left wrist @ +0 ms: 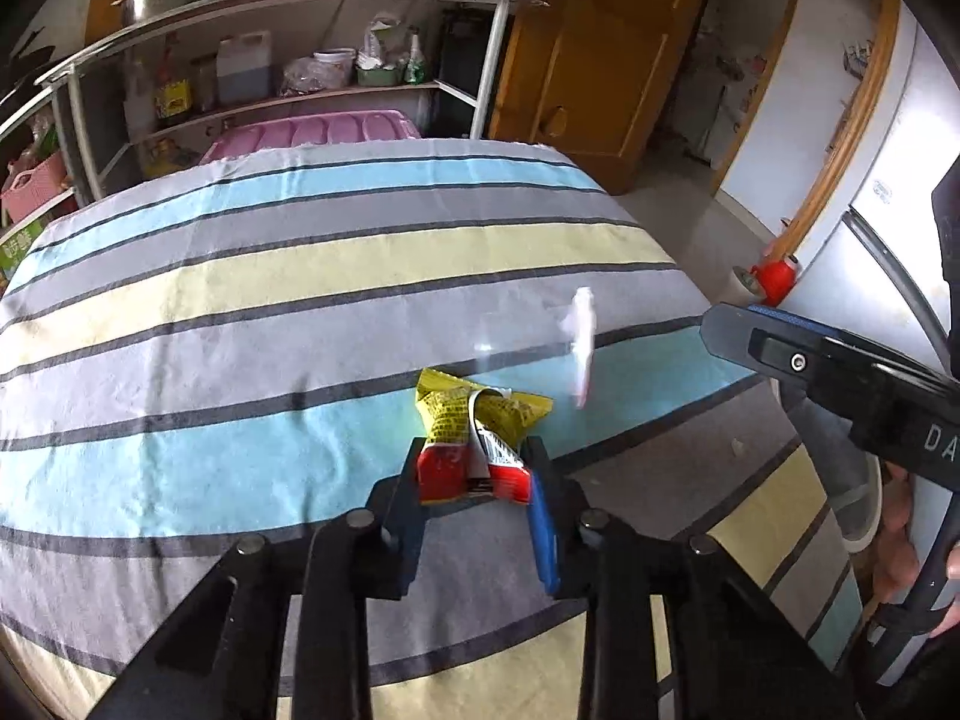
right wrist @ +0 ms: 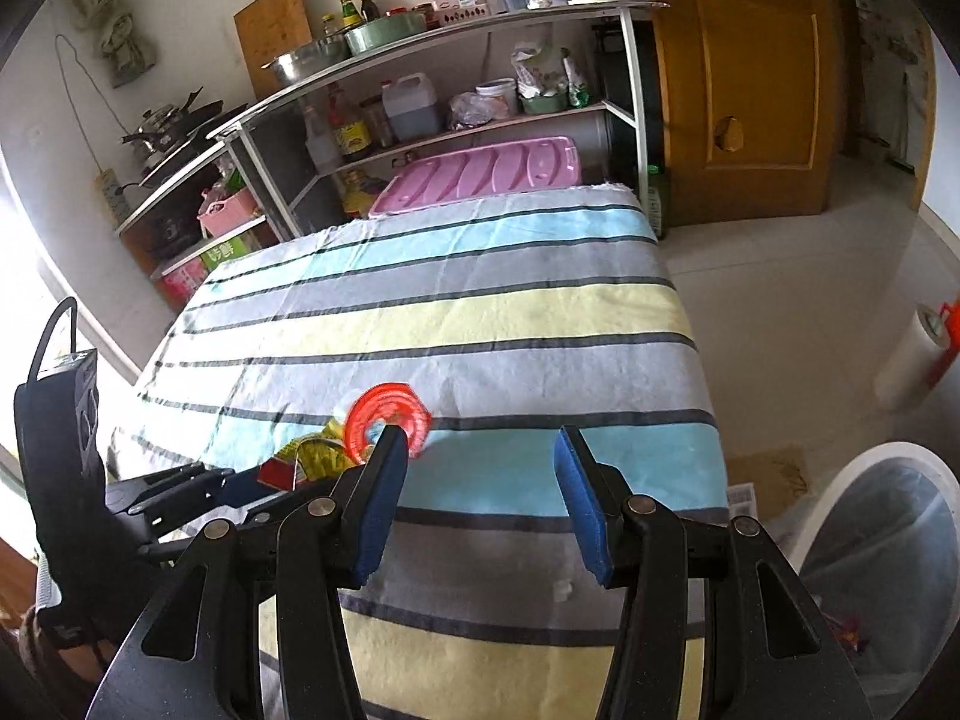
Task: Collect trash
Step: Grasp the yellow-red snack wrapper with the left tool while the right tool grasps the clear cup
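Observation:
My left gripper [left wrist: 475,468] is shut on a crumpled yellow and red snack wrapper [left wrist: 474,438], low over the striped tablecloth [left wrist: 300,312]. The wrapper also shows in the right wrist view [right wrist: 306,459]. A thin clear and white plastic piece [left wrist: 581,348] stands blurred just beyond the wrapper; in the right wrist view it shows as a red round plastic piece [right wrist: 390,420] beside my left finger. My right gripper [right wrist: 477,462] is open and empty, above the table's near right part. It enters the left wrist view from the right [left wrist: 780,348].
A white bin with a clear liner [right wrist: 882,546] stands on the floor right of the table. A cardboard piece [right wrist: 768,480] lies beside it. A shelf rack [right wrist: 420,90] with bottles and pots and a pink lid [right wrist: 480,174] stand behind the table. A red and white container [left wrist: 774,279] is on the floor.

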Demonstrator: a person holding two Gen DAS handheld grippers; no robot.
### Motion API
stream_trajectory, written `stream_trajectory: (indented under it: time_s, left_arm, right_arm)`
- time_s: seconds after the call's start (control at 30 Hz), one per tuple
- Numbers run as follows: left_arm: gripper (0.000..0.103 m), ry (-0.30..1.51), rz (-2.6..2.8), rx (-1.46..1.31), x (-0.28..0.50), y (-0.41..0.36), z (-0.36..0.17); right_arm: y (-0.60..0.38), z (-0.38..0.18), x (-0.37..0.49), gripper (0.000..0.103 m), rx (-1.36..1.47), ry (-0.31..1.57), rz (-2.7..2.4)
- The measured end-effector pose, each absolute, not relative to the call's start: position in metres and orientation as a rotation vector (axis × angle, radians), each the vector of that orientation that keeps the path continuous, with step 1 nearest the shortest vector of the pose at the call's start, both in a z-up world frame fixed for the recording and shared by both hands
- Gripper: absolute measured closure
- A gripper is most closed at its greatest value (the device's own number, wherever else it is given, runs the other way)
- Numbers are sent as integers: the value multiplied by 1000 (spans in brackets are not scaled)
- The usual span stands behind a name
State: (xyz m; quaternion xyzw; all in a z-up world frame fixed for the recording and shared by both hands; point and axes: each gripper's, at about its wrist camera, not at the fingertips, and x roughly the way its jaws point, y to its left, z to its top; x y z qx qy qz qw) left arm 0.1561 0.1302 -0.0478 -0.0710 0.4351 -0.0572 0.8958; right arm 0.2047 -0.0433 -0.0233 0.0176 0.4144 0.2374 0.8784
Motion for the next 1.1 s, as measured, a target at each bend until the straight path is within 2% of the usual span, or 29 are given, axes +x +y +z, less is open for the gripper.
stream_trajectory:
  time_s: [0.4,0.87,0.93,1.0,1.1]
  left_arm:
    - [73,897,-42,-193,152,167,-49]
    - [73,890,11,-240,147,189,-50]
    - [73,890,12,-239,147,188,-50]
    - [73,890,13,-240,146,188,-50]
    - [73,891,10,-237,147,188,-50]
  right_arm:
    - [-3,-34,224,50,68,897,634]
    - [28,-59,223,49,-91,925,681]
    - [26,-59,222,52,-87,925,676]
    - [24,-58,222,71,-82,920,674]
    - [23,-57,220,79,-81,911,671]
